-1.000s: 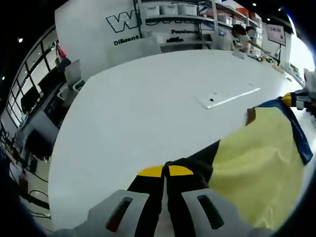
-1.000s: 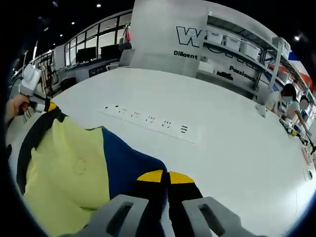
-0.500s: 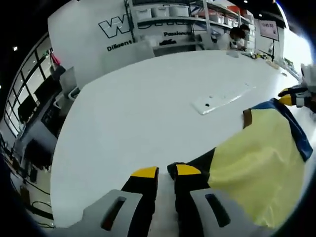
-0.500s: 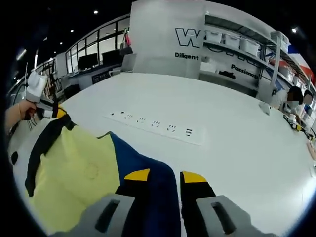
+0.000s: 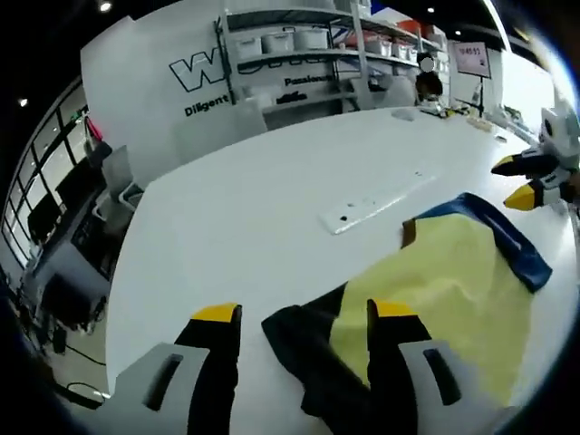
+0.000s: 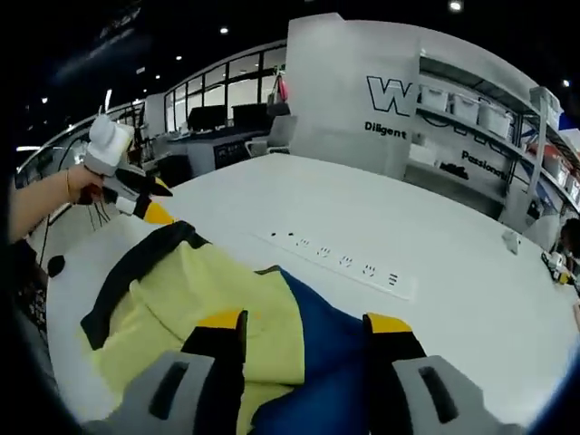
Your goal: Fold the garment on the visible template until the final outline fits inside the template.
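Worktop [image 5: 245,217]: white, broad; inset socket strip [image 6: 344,265] beyond garment. Garment [image 5: 444,299]: yellow body, black trim, blue panel [image 6: 335,349]; lies flat on worktop, no longer held at either corner; template outline not discernible. Left gripper [image 5: 304,317]: jaws now wide apart, black corner lying loose between them; a second ago shut on it. Right gripper [image 6: 304,322]: jaws likewise spread, above blue panel; released. Judgement: fold laid down, both grips let go; next fold or fit check pending.

Free room: the bare white surface [image 5: 245,199] spreads wide beyond the yellow, blue and black garment [image 5: 444,290].
Obstacles: a flat white socket strip [image 6: 349,265] set in the surface; shelving [image 5: 308,45] stands past its far edge.
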### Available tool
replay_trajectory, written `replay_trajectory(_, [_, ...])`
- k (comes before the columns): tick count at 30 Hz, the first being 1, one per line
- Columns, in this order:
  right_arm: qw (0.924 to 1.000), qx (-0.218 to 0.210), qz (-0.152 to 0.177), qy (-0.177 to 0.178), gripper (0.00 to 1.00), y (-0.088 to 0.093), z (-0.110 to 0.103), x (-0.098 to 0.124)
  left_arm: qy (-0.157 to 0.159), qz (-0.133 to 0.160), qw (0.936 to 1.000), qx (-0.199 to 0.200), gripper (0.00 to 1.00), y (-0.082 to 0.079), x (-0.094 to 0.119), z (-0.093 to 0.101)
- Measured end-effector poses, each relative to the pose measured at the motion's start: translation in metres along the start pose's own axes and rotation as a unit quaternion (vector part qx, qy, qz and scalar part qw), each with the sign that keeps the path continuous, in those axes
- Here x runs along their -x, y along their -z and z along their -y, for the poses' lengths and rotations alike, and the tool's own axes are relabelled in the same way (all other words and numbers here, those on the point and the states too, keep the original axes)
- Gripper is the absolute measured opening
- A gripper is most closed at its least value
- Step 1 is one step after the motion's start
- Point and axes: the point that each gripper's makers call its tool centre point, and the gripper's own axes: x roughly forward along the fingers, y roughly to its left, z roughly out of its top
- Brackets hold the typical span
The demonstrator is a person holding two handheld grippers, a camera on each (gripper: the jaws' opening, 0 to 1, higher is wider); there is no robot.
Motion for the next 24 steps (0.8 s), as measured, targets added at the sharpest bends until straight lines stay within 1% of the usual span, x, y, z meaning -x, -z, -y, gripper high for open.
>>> replay_trajectory(2, [0.9999, 0.002, 0.004, -0.01, 0.55, 0.0, -0.009, 0.004, 0.004, 0.001, 0.9999, 0.016, 0.63, 0.001, 0.007, 0.005])
replay_trajectory(3, [0.9998, 0.006, 0.002, -0.018, 0.56, 0.001, -0.015, 0.006, 0.004, 0.002, 0.9999, 0.017, 0.64, 0.001, 0.009, 0.007])
replay_trajectory(5, [0.9992, 0.017, -0.009, -0.035, 0.59, 0.006, -0.026, 0.008, 0.008, 0.004, 0.9998, 0.019, 0.68, 0.005, 0.014, 0.014])
replay_trajectory(8, [0.9984, 0.029, -0.012, -0.047, 0.6, 0.01, -0.036, 0.01, 0.019, -0.005, 0.9994, 0.029, 0.72, 0.012, 0.017, 0.021])
replay_trajectory(11, [0.9976, 0.03, -0.017, -0.061, 0.66, 0.017, -0.047, 0.012, 0.021, -0.008, 0.999, 0.039, 0.76, 0.018, 0.02, 0.024])
replay_trajectory(13, [0.997, 0.035, -0.015, -0.067, 0.68, 0.019, -0.052, 0.012, 0.025, -0.008, 0.9986, 0.046, 0.77, 0.021, 0.022, 0.027])
replay_trajectory(17, [0.9957, 0.044, -0.023, -0.079, 0.72, 0.027, -0.062, 0.015, 0.029, -0.01, 0.9983, 0.049, 0.82, 0.03, 0.027, 0.032])
replay_trajectory(21, [0.9947, 0.05, -0.025, -0.086, 0.73, 0.032, -0.068, 0.017, 0.03, -0.008, 0.9983, 0.05, 0.87, 0.033, 0.031, 0.036])
replay_trajectory(23, [0.9945, 0.051, -0.025, -0.088, 0.73, 0.033, -0.069, 0.018, 0.031, -0.006, 0.9982, 0.052, 0.91, 0.033, 0.032, 0.037])
replay_trajectory(24, [0.9941, 0.051, -0.027, -0.092, 0.73, 0.036, -0.071, 0.018, 0.04, -0.005, 0.9977, 0.054, 0.92, 0.035, 0.034, 0.042])
